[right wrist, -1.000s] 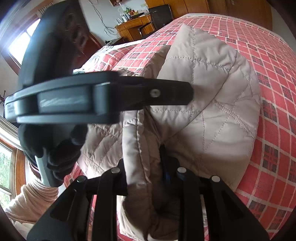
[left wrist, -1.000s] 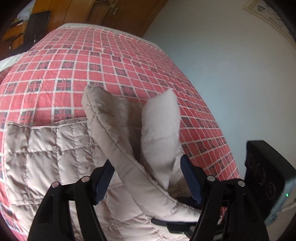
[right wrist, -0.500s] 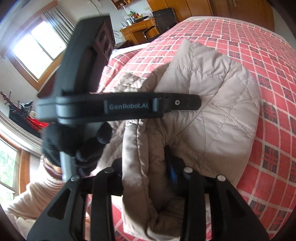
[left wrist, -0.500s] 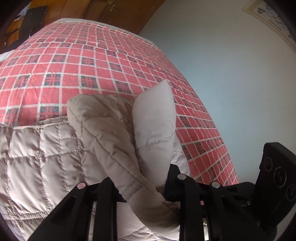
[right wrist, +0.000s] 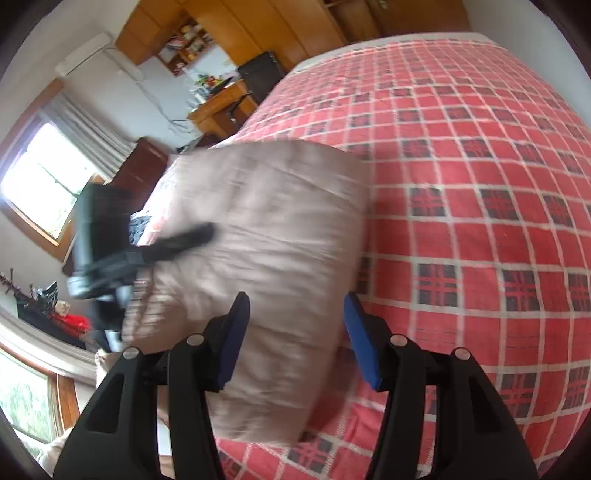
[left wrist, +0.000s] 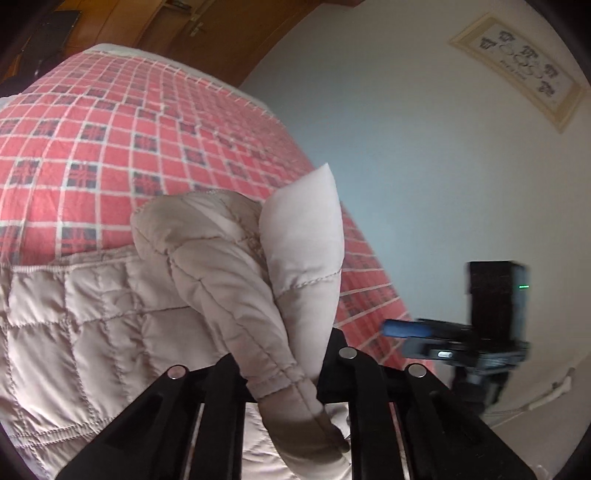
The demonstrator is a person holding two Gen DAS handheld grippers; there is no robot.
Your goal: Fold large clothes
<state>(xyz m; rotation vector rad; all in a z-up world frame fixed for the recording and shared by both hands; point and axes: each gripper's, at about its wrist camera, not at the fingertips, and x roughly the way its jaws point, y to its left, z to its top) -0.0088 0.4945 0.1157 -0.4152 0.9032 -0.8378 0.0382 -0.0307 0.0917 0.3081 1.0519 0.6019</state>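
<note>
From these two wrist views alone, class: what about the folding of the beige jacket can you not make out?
- Left wrist view: the left gripper fingertips, buried in bunched jacket.
- Right wrist view: jacket stitching and the left gripper, motion-blurred.
- Both views: the jacket's near edge, cut off by the frame and gripper bodies; the right gripper shows open.

A bed is covered by a red plaid bedspread (right wrist: pixel 480 192) with white grid lines and dark squares. A framed picture (left wrist: pixel 524 70) is hung on the pale wall (left wrist: pixel 424 184). Wooden wardrobe doors (left wrist: pixel 207 33) are seen past the far end of the bed. A wooden desk (right wrist: pixel 221 107) with clutter on it is set below open shelves (right wrist: pixel 184 40). A bright window (right wrist: pixel 40 184) with a curtain (right wrist: pixel 88 133) is seen at the left. A white air-conditioning unit (right wrist: pixel 83 53) is mounted high on the wall.
</note>
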